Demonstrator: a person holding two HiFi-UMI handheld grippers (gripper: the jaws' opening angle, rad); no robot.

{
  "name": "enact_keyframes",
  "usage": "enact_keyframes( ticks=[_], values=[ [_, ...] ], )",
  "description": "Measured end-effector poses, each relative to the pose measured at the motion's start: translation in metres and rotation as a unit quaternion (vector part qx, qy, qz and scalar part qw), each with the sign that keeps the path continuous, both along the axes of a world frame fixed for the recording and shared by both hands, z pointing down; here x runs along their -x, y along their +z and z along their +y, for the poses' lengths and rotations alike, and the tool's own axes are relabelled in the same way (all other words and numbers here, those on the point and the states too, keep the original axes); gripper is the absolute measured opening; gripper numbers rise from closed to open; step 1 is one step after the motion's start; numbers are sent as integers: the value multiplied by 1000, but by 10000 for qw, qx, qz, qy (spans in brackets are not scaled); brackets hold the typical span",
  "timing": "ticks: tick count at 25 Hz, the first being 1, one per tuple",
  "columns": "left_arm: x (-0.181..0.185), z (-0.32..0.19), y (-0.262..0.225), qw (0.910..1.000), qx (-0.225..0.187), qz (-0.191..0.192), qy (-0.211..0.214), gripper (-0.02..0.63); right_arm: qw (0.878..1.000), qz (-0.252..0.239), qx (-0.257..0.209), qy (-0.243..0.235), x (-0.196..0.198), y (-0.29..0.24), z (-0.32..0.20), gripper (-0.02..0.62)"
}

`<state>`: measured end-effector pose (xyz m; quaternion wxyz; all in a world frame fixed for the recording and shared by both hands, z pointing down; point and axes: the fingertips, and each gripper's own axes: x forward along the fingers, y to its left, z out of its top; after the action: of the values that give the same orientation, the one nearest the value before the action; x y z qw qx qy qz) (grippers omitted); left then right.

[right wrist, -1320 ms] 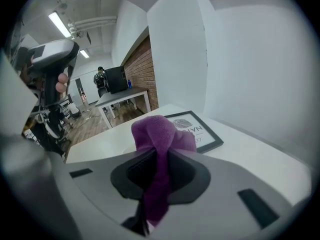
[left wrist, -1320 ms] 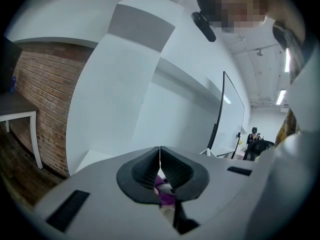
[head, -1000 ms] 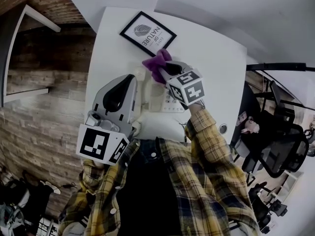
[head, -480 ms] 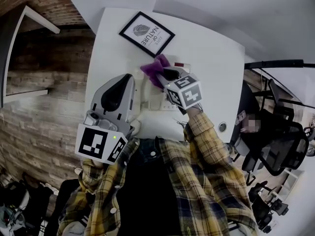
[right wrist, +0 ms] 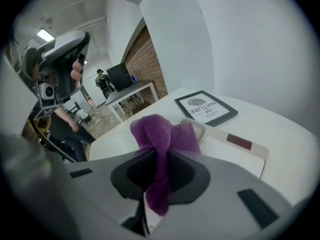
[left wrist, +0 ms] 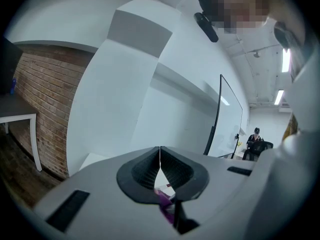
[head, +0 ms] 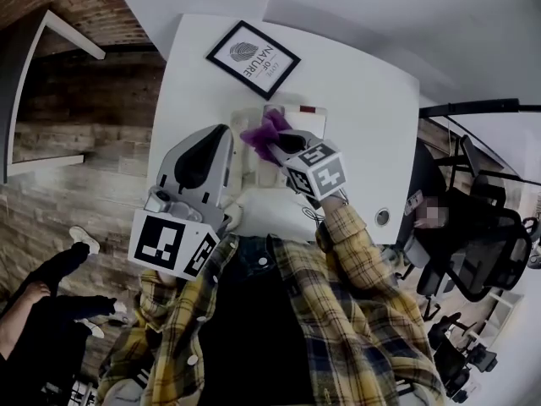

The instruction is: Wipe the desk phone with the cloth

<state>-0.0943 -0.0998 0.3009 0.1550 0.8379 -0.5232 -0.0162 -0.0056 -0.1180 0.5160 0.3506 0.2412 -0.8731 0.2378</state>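
Note:
The cream desk phone (head: 292, 118) lies in the middle of the white desk (head: 363, 91). My right gripper (head: 275, 142) is shut on a purple cloth (head: 263, 134), and the cloth rests over the phone's left part. In the right gripper view the purple cloth (right wrist: 161, 134) bulges from between the jaws of the right gripper (right wrist: 159, 170), with the phone's flat pale body (right wrist: 235, 149) just beyond. My left gripper (head: 218, 138) hangs raised at the phone's left, shut and holding nothing. In its own view the left gripper (left wrist: 160, 158) points at a white wall.
A black-framed picture (head: 253, 59) lies at the desk's far side, and the framed picture (right wrist: 206, 107) also shows past the phone. A small round disc (head: 383, 219) sits near the desk's right edge. Office chairs (head: 473, 252) stand at right, a brick wall (head: 76, 193) at left.
My right gripper has drawn the purple cloth back toward me across the phone, uncovering its far end. A person's legs have come into view at the lower left. The left gripper barely moved.

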Motion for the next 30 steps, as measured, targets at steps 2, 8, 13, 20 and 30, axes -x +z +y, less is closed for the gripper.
enact_keyframes(
  ticks=[2, 8, 13, 20, 30],
  values=[
    [0, 2, -1, 10000, -6, -3, 1, 15, 9998, 78, 52, -166, 1, 5, 15, 61],
    [-4, 6, -2, 10000, -17, 5, 38, 15, 9992, -10, 355, -185, -2, 16, 52, 61],
    [-9, 9, -1, 10000, 24, -14, 88, 15, 9972, -21, 665, -327, -4, 26, 81, 61],
    [-13, 12, 1, 9999, 46, -39, 157, 15, 9943, -132, 1026, -268, -5, 36, 104, 61],
    [-14, 13, 2, 9998, 48, -62, 186, 15, 9932, -176, 1099, -348, -11, 30, 107, 61]
  ],
)
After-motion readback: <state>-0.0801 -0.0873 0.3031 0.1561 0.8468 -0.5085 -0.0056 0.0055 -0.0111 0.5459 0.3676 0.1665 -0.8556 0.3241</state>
